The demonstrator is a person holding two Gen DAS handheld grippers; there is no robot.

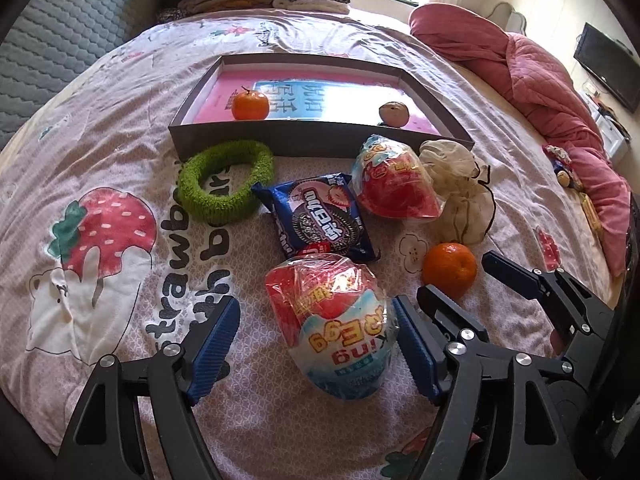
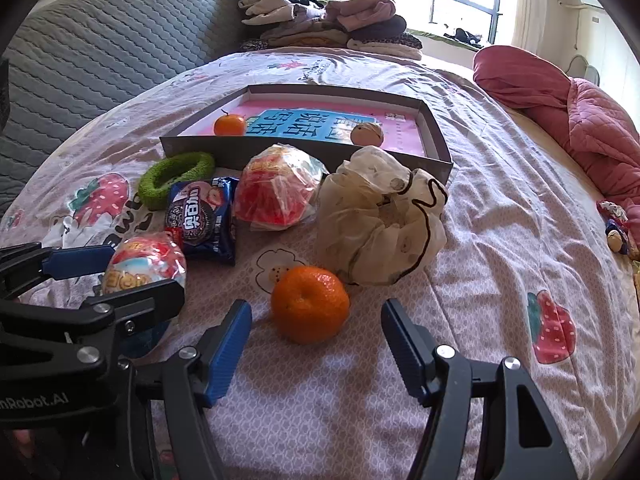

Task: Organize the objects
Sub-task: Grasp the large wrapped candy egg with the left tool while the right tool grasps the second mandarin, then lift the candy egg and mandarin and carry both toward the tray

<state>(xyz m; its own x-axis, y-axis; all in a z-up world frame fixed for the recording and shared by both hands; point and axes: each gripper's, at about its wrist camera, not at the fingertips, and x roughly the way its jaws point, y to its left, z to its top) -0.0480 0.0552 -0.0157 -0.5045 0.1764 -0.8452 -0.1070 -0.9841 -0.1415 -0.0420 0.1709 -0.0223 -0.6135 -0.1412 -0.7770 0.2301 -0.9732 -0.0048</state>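
The left gripper point(image 1: 320, 342) is spread wide, and the near wrapped toy egg point(image 1: 336, 328) lies on the bed between its two blue pads. The right pad point(image 1: 414, 350) is just beside the wrapper and may touch it; the left pad stands apart from the egg. In the right wrist view the same egg point(image 2: 146, 264) sits at 9 o'clock, partly behind the black finger of the left gripper.

The right gripper point(image 2: 316, 346) is also spread, and holds nothing. A loose mandarin point(image 2: 310, 304) lies on the bedsheet point(image 2: 500, 240) at 12 o'clock from it, just in front of the fingertips, touching neither pad.

Farther on the sheet are a blue biscuit packet point(image 1: 320, 216), a second wrapped toy egg point(image 1: 394, 178) at its 2 o'clock, a green fluffy ring point(image 1: 226, 180) at its 10 o'clock and a cream drawstring pouch point(image 2: 380, 216) just behind the loose mandarin.

Behind them all, at 12 o'clock, stands a shallow grey box point(image 1: 280, 140) lined with a pink and blue sheet. Inside it are a second mandarin point(image 1: 250, 104) on the left side and a small brown round thing point(image 1: 394, 114) on the right side; what this one is cannot be told. A pile of folded clothes point(image 2: 320, 20) lies far at the back, and a pink quilt point(image 2: 580, 120) lies at 2 o'clock.
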